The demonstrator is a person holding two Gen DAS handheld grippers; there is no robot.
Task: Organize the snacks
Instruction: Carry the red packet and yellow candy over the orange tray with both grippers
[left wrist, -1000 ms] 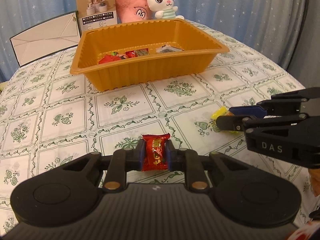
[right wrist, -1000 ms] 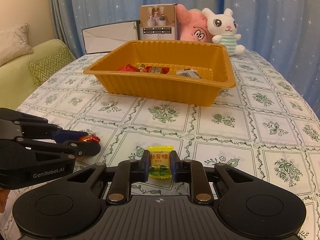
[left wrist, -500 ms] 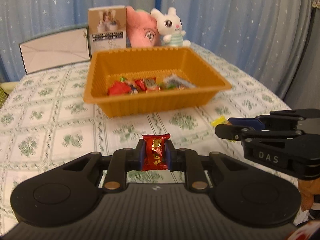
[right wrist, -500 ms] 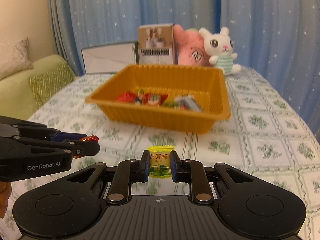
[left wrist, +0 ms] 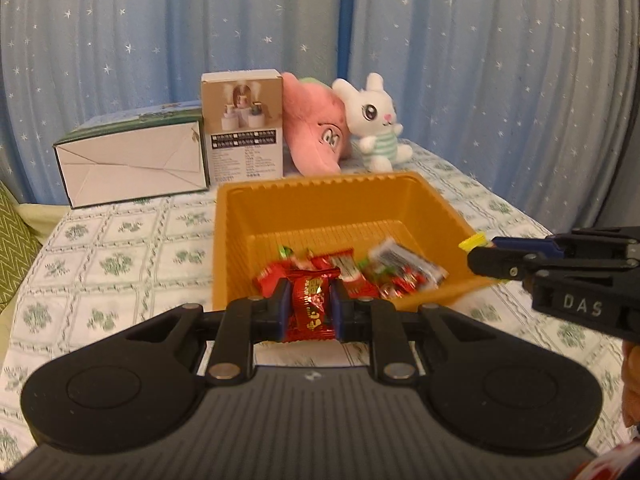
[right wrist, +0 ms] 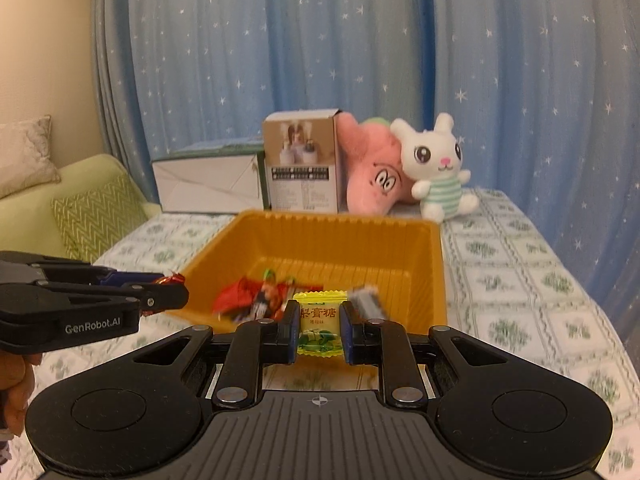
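Note:
An orange tray (left wrist: 332, 196) (right wrist: 340, 232) sits on the patterned tablecloth with several wrapped snacks (left wrist: 360, 272) (right wrist: 256, 300) in it. My left gripper (left wrist: 309, 306) is shut on a red candy (left wrist: 310, 304) and holds it in the air at the tray's near edge; it also shows in the right wrist view (right wrist: 176, 292). My right gripper (right wrist: 320, 326) is shut on a yellow candy (right wrist: 320, 326) and holds it above the tray's near edge; it also shows in the left wrist view (left wrist: 480, 258) at the tray's right rim.
Behind the tray stand a white carton (left wrist: 132, 168), a small printed box (left wrist: 242, 128), a pink plush (left wrist: 316, 132) and a white rabbit plush (left wrist: 376, 120). A green sofa with cushions (right wrist: 96, 216) is to the left. Blue starred curtains hang behind.
Both grippers have lifted off the table with their candies and moved forward to the tray's near edge. The tray now looks closer and seen from higher up.

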